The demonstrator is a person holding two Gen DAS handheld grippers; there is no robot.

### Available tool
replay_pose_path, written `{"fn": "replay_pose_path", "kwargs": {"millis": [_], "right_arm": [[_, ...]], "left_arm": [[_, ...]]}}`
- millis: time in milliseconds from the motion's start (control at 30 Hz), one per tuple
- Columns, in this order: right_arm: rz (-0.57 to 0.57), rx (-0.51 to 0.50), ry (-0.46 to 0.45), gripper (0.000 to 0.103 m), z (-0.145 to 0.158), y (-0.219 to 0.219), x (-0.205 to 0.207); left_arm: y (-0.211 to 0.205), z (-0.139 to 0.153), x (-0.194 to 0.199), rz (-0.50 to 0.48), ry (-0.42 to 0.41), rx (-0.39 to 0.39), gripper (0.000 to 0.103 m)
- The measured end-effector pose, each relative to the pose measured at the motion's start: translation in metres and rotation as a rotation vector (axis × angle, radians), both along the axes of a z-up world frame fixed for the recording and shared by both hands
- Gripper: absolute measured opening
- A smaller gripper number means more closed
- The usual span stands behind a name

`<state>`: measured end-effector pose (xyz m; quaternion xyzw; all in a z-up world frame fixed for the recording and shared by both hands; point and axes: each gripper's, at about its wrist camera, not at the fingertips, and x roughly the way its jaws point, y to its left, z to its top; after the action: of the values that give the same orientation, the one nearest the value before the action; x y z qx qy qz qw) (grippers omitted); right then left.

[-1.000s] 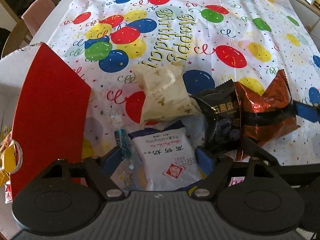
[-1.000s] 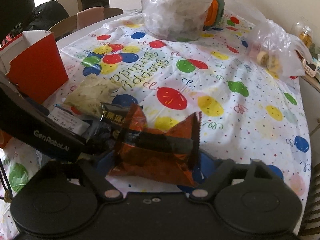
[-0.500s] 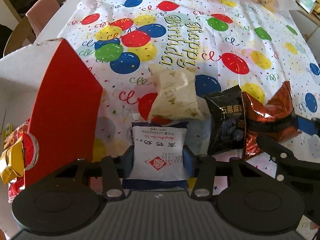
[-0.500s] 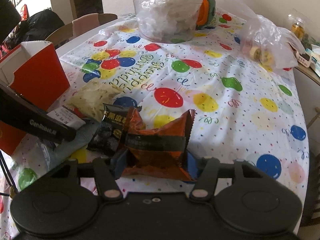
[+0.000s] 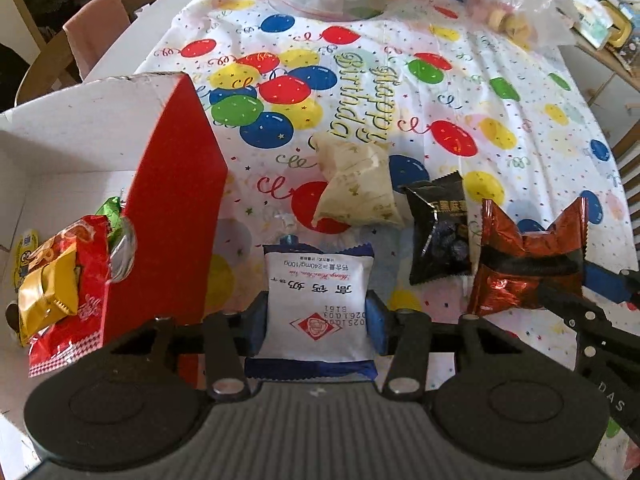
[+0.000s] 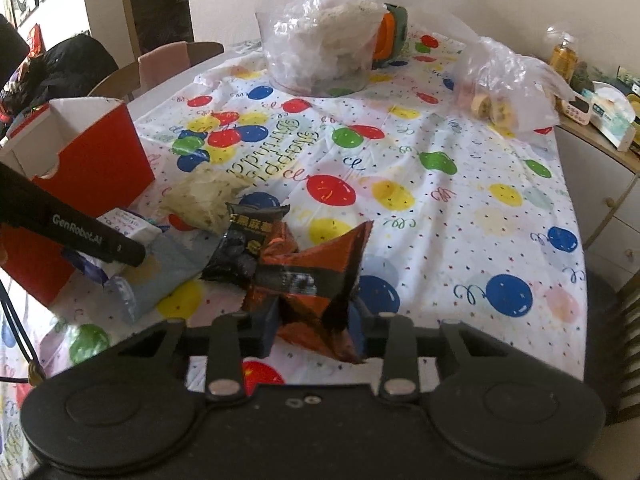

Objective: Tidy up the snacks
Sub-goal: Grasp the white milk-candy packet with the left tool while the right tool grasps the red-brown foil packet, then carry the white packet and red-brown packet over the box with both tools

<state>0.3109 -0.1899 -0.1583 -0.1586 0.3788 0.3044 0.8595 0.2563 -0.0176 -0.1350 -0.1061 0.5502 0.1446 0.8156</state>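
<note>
The left tool [image 5: 316, 320] grips a white packet [image 5: 318, 304] printed "240mg/100g". The right tool [image 6: 314, 330], jaws just closing, pinches a crumpled orange-black packet [image 6: 308, 276]. Both packets are near the red box [image 5: 168, 208]; the table's cloth [image 5: 460, 92] reads "Happy Birthday".

black tongs [image 5: 318, 326], blue pads [image 5: 376, 328] (silver screws)

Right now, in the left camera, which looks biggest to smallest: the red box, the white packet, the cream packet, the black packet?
1. red box
2. white packet, though it is nearest the camera
3. cream packet and black packet: too alike to rank
</note>
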Motion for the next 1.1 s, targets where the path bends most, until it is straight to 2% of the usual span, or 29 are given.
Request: {"fn": "replay_pose_path", "kwargs": {"millis": [133,467,500,767,833,900,967,1000,1033,1100], "right_arm": [[0.0,0.003,-0.006,0.023,0.004,-0.002,-0.011],[-0.015,0.059,-0.006,0.011,0.013,-0.014,-0.044],[-0.014,0.067,-0.007,0.0,0.015,-0.016,-0.048],[0.012,0.084,-0.022,0.001,0.029,-0.026,-0.073],[0.016,0.075,-0.028,0.025,0.03,-0.028,-0.075],[0.026,0.064,-0.027,0.032,0.03,-0.03,-0.075],[0.053,0.043,-0.035,0.051,0.028,-0.028,-0.075],[0.066,0.03,-0.046,0.065,0.027,-0.027,-0.074],[0.082,0.021,-0.051,0.075,0.025,-0.026,-0.073],[0.126,0.001,-0.039,0.076,0.019,-0.021,-0.067]], "left_arm": [[-0.002,0.01,-0.013,-0.017,-0.023,-0.007,0.048],[-0.005,0.027,-0.047,-0.05,-0.07,-0.025,0.048],[-0.006,0.03,-0.05,-0.053,-0.075,-0.026,0.048],[-0.007,0.051,-0.076,-0.094,-0.118,-0.041,0.048],[-0.005,0.055,-0.081,-0.097,-0.125,-0.05,0.048],[-0.004,0.057,-0.086,-0.094,-0.131,-0.058,0.048],[-0.003,0.06,-0.091,-0.09,-0.14,-0.064,0.048],[-0.003,0.061,-0.094,-0.088,-0.144,-0.067,0.048],[-0.003,0.063,-0.096,-0.087,-0.15,-0.069,0.048],[-0.004,0.065,-0.101,-0.084,-0.156,-0.072,0.048]]}}
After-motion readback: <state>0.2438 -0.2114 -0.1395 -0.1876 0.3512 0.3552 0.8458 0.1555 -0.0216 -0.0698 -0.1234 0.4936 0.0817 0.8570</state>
